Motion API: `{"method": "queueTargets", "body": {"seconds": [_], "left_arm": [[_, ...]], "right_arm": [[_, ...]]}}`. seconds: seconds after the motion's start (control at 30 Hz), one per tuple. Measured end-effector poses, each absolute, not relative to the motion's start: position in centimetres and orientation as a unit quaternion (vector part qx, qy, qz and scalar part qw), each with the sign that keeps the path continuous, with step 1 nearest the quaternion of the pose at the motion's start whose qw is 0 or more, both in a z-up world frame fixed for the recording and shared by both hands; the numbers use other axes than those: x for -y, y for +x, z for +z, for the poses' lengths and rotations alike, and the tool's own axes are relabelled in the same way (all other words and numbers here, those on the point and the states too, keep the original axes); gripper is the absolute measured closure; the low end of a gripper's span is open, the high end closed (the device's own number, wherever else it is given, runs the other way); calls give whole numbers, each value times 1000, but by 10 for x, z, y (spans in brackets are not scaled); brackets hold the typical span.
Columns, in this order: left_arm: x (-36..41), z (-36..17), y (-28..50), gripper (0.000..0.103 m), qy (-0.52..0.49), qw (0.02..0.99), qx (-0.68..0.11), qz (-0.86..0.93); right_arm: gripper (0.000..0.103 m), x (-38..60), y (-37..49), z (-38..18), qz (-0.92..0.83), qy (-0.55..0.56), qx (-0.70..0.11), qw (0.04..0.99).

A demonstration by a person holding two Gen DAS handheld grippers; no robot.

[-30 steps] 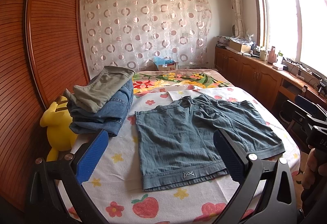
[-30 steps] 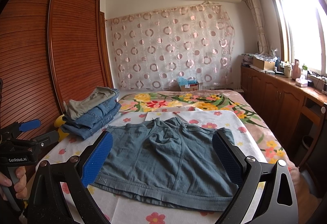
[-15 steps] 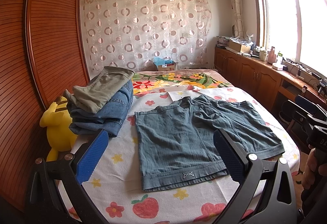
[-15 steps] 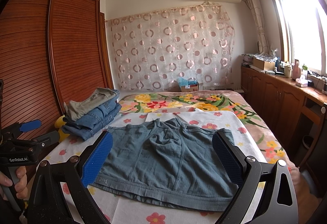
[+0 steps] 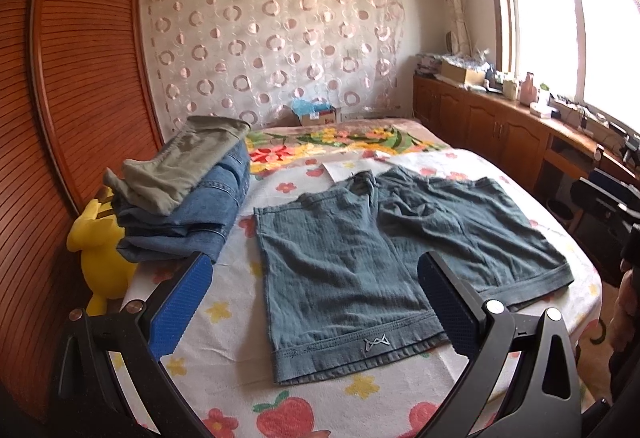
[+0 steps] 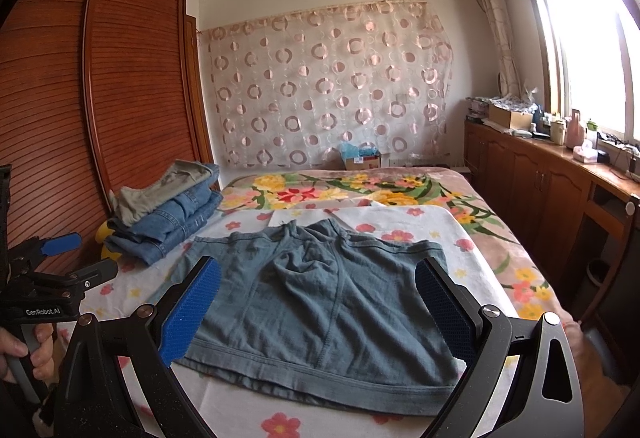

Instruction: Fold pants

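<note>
Your left gripper (image 5: pixel 308 302) and right gripper (image 6: pixel 318 298) hover spread wide, empty, above the flat grey-blue fabric shorts (image 5: pixel 384 254).

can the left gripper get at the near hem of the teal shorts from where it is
Probably yes. The left gripper hangs open above the shorts, whose near hem lies flat and uncovered on the bed; the folded clothes pile sits off to the side.
</note>
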State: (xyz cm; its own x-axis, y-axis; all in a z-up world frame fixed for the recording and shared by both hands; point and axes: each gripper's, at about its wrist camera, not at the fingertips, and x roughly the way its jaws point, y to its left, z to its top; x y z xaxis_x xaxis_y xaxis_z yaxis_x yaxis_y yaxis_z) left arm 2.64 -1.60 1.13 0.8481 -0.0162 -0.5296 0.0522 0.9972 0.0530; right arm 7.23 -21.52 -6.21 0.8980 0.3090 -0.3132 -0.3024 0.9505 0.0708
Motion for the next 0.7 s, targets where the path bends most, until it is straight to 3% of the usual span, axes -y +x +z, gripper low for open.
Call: {"method": "queueTargets", "body": {"seconds": [0.27, 0.7], "left_arm": [[14, -18, 57, 0, 38, 948, -313, -47], [31, -38, 84, 0, 42, 935, -338, -97]], "right_arm": [[5, 221, 87, -66, 148, -4, -177, 973], [23, 250, 118, -64, 153, -7, -232, 961]]}}
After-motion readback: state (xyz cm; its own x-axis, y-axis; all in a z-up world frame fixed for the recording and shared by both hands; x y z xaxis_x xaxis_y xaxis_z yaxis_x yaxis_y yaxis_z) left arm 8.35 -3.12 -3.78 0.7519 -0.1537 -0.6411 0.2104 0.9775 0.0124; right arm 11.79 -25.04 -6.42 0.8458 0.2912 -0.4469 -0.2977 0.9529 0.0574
